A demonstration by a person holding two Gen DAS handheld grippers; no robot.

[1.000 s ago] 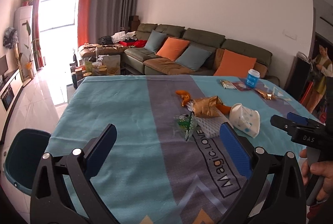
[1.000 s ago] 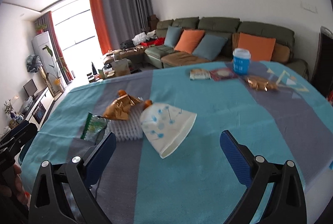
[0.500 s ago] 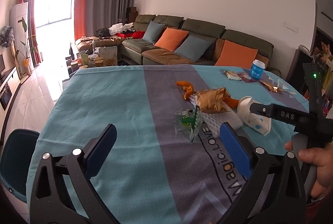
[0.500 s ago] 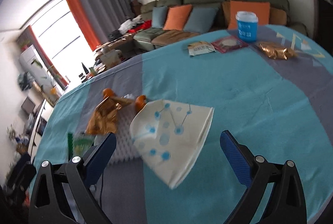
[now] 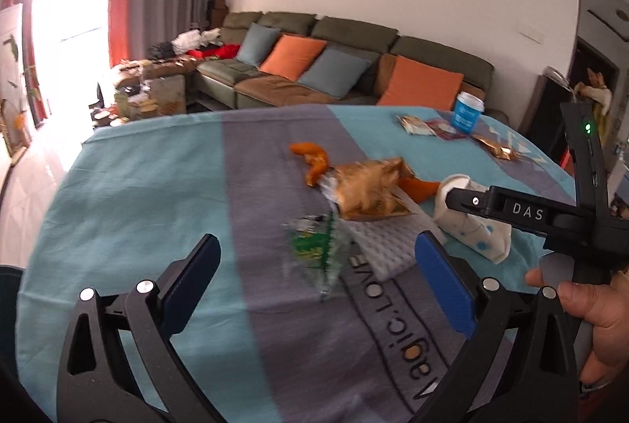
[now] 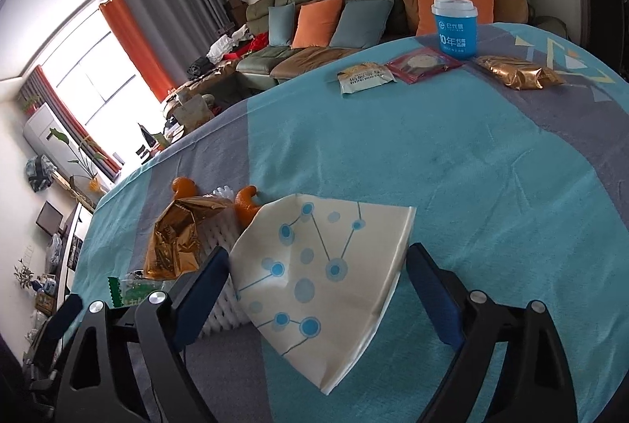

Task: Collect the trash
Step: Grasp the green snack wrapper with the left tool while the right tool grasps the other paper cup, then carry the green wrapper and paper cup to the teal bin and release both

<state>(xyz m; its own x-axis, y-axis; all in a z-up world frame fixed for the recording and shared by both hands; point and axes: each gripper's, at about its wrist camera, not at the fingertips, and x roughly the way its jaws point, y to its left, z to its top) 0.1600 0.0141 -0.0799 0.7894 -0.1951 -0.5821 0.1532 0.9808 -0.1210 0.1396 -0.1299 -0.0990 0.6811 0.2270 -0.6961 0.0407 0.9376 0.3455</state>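
Observation:
A flattened white paper cup with blue dots [image 6: 318,277] lies between the open jaws of my right gripper [image 6: 318,273]; it also shows in the left wrist view [image 5: 475,230]. Beside it lie a white foam net [image 5: 385,242], a gold foil bag [image 5: 369,193], orange peel [image 5: 314,159] and a green clear wrapper [image 5: 318,250]. My left gripper [image 5: 314,269] is open and empty, hovering just short of the green wrapper.
At the table's far side stand a blue cup [image 6: 456,30], a gold packet [image 6: 519,77], a red packet [image 6: 422,63] and a pale packet [image 6: 365,77]. A dark bin [image 5: 8,305] sits off the table's left edge. A sofa stands beyond.
Both grippers have moved forward over the table. The right gripper has come down around the white paper cup; the left has closed in on the green wrapper.

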